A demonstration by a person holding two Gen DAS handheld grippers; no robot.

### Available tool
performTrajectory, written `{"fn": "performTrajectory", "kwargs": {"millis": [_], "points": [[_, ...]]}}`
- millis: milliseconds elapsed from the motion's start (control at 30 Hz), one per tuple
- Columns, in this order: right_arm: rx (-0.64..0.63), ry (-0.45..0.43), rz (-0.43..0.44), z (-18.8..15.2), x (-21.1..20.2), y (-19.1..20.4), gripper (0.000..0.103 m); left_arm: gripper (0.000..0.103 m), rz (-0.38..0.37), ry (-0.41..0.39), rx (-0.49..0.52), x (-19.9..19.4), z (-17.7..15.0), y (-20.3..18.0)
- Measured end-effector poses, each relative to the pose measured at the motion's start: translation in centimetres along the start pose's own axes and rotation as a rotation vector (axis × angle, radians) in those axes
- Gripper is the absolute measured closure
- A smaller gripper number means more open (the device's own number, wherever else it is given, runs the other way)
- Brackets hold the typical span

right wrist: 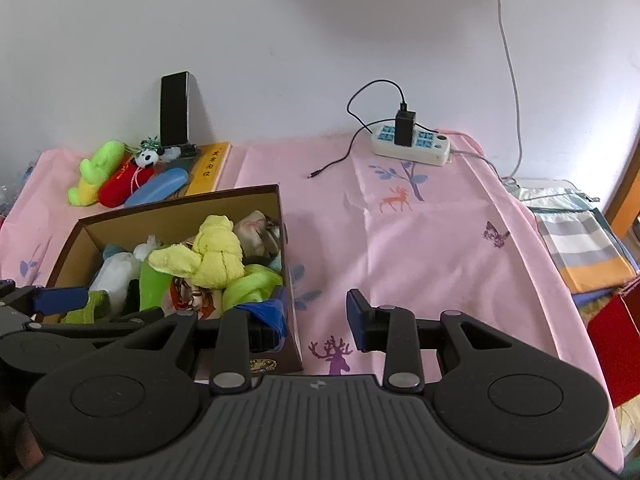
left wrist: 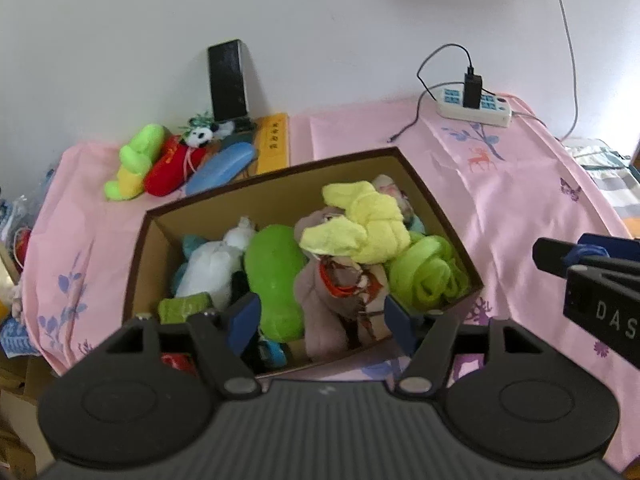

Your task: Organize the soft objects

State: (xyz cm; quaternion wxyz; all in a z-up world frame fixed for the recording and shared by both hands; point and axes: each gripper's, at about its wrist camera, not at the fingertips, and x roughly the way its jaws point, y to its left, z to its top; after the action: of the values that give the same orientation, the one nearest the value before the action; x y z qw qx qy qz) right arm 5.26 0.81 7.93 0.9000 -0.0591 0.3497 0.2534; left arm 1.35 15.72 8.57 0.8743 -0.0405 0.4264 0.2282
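A: Where are the soft things?

B: Most lie in the box, which stands on the pink cloth over the tabletop. A yellow towel sits on top of the pile, over a grey plush. Beside them are a green plush, a white plush and a green ribbon roll.

A: Anything left outside?

B: A small heap near the wall, well apart from the box: a lime plush, a red plush with a panda on it, and a blue case.

A: The hand-held grippers?

B: The left hand-held gripper is spread wide above the box's near edge, with nothing pressed between its pads. The right hand-held gripper is also apart and holds nothing; its left pad is at the box's near right corner, the other over bare cloth.

A: Else?

B: A power strip and a phone stand by the wall.
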Motion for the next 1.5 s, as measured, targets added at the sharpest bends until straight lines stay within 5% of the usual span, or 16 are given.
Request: {"fn": "performTrajectory", "kwargs": {"millis": [1500], "points": [[-0.01, 0.13, -0.02, 0.5, 4.8, 3.8, 0.087, 0.036, 0.025, 0.08, 0.019, 4.7, 1.0, 3.1]]}}
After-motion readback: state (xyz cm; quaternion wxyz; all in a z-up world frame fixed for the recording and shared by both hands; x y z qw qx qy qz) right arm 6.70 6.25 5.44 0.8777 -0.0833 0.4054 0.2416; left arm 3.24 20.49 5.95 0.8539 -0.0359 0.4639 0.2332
